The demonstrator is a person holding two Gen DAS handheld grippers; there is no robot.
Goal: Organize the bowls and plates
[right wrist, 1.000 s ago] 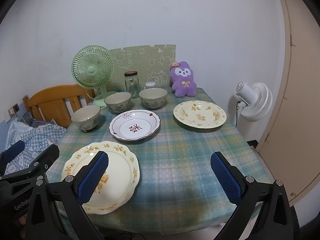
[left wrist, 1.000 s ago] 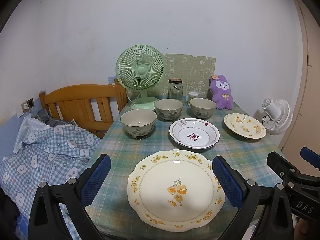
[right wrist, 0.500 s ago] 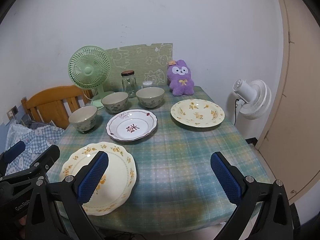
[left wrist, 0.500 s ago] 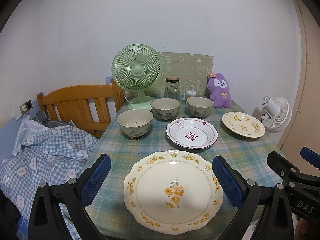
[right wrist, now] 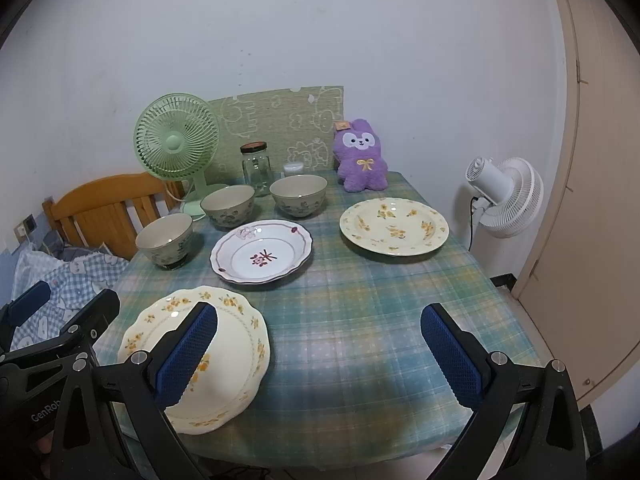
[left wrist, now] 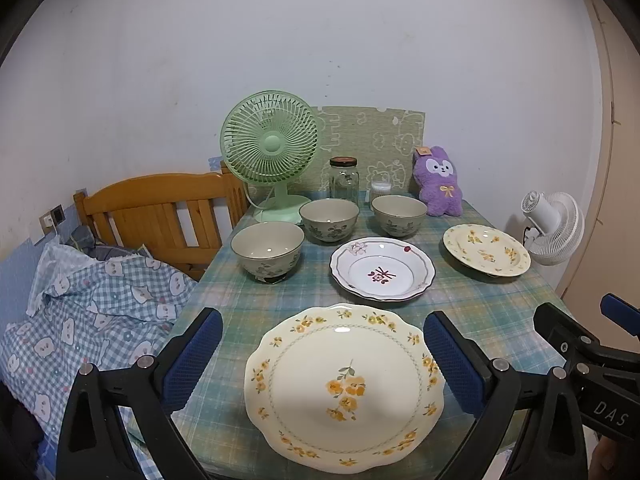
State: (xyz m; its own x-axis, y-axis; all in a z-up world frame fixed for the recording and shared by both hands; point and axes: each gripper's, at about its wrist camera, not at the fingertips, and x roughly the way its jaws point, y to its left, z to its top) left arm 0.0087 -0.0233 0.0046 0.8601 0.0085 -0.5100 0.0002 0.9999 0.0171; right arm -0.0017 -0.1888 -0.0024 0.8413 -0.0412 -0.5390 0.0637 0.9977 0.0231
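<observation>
A large cream plate with yellow flowers [left wrist: 344, 388] [right wrist: 236, 344] lies at the table's near left. My left gripper [left wrist: 324, 364] is open and empty, its pads either side of that plate and above it. A white plate with a red flower [left wrist: 382, 268] [right wrist: 262, 256] lies mid-table. A smaller cream flowered plate [left wrist: 486, 250] [right wrist: 394, 228] lies at the right. Three grey-green floral bowls [left wrist: 267, 250] [left wrist: 329, 220] [left wrist: 399, 215] stand behind, apart from each other. My right gripper [right wrist: 318, 354] is open and empty over the bare tablecloth at the near right.
A green desk fan [left wrist: 272, 148], a glass jar [left wrist: 344, 180], a small white-lidded jar [left wrist: 381, 191] and a purple plush [left wrist: 438, 182] stand at the table's back edge. A white fan [right wrist: 504, 196] stands right of the table. A wooden headboard [left wrist: 160, 208] and checked bedding [left wrist: 80, 312] lie left.
Both grippers have drawn back a little from the table, so the dishes look smaller and farther. Nothing on the table has moved. Both grippers stay open.
</observation>
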